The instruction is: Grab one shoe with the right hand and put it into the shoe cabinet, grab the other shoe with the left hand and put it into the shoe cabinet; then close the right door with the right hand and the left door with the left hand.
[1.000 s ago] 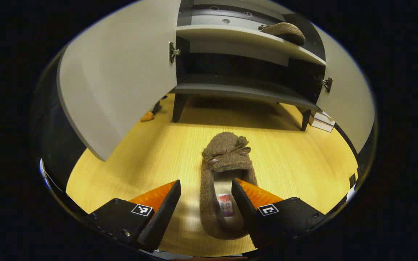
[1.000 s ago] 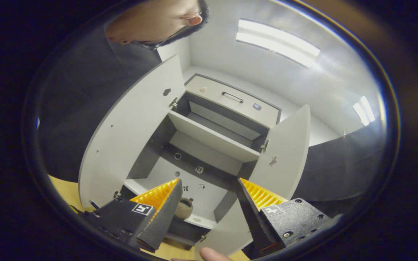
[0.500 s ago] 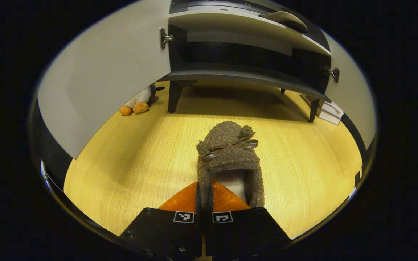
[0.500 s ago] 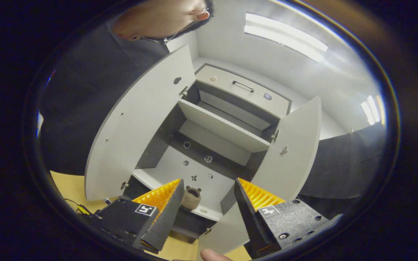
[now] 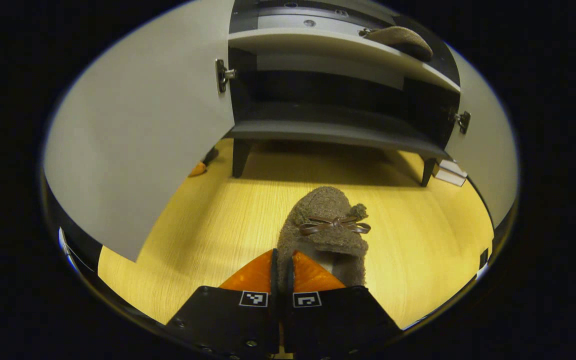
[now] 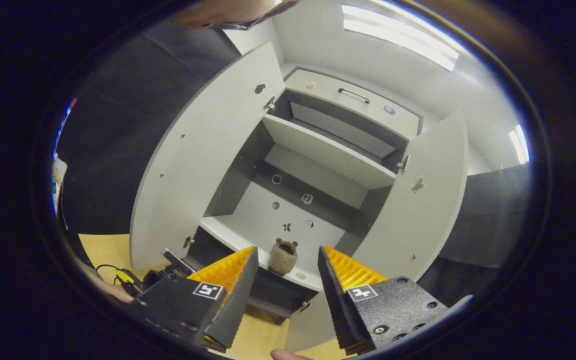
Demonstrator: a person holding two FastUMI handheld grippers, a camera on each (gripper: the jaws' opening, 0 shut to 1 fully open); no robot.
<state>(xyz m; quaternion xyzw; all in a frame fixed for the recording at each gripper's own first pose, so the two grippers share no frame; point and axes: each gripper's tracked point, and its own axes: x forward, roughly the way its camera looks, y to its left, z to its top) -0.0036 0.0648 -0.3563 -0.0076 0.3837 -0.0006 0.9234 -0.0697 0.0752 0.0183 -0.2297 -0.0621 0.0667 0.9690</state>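
Since a second ago, the left tongs have been clamped onto the slipper; the right tongs are held agape before the cabinet.

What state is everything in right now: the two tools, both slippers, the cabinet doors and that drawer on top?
Left tool: shut on the slipper's side wall.
Slipper on the floor: pinched, toe pointing toward the cabinet.
Right tool: open, holding nothing.
Slipper in the cabinet: resting on the lower shelf.
Left door: open.
Right door: open.
Drawer: closed.
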